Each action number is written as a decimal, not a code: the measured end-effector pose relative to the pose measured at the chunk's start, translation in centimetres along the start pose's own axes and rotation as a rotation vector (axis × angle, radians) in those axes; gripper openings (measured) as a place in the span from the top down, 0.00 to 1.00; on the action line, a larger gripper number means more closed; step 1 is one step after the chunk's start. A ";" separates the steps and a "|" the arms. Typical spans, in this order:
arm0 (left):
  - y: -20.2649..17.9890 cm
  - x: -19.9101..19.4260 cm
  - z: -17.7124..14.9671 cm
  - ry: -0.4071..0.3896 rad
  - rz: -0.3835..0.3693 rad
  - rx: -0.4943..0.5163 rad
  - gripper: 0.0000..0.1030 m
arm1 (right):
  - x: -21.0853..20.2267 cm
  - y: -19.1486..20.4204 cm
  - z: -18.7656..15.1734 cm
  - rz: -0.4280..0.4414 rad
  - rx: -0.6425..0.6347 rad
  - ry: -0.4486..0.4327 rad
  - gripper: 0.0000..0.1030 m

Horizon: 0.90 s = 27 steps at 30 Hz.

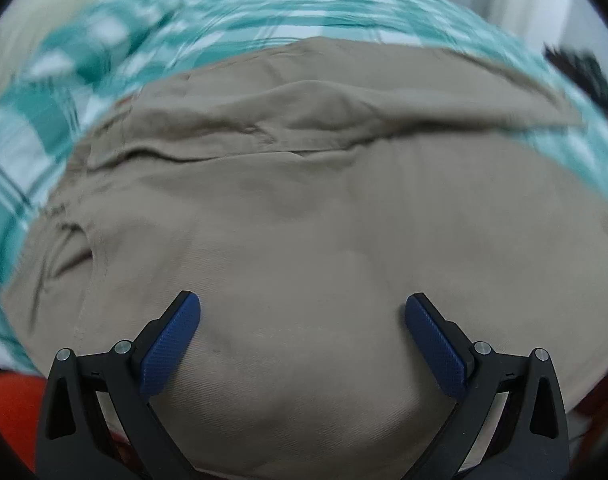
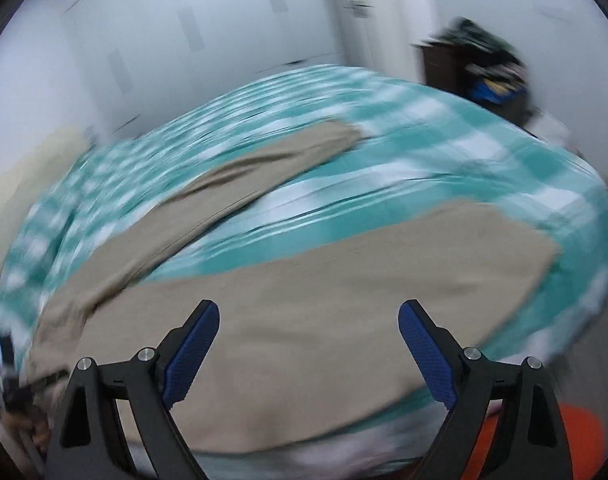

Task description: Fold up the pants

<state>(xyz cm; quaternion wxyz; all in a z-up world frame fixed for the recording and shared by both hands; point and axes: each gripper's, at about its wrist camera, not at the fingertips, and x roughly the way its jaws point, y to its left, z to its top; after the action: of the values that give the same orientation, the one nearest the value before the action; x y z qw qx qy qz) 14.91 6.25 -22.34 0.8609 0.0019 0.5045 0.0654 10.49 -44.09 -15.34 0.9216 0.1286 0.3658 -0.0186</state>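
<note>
Khaki pants are spread flat on a bed covered with a teal-and-white checked sheet. Left tongs are held wide apart, nothing gripped; the pants fill the view directly beneath and ahead of them, with creased seams and folds seen further off. Right tongs are likewise spread wide and empty. In the right view, one broad leg is seen under and ahead of the tongs, running off to the right; the other leg is angled away toward the far left. Contact between blue pads and cloth cannot be told. Both views are motion-blurred. A dark cabinet is seen beyond the bed.
</note>
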 end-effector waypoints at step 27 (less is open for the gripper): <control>0.0 -0.3 -0.9 -0.064 0.007 0.014 0.01 | 7.6 3.8 -6.6 -0.032 -0.194 0.268 0.00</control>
<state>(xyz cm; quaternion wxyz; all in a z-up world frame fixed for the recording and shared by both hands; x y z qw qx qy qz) 13.99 6.18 -22.56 0.8764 0.0119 0.4770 0.0645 12.12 -38.35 -24.24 0.8721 0.0347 0.4877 0.0196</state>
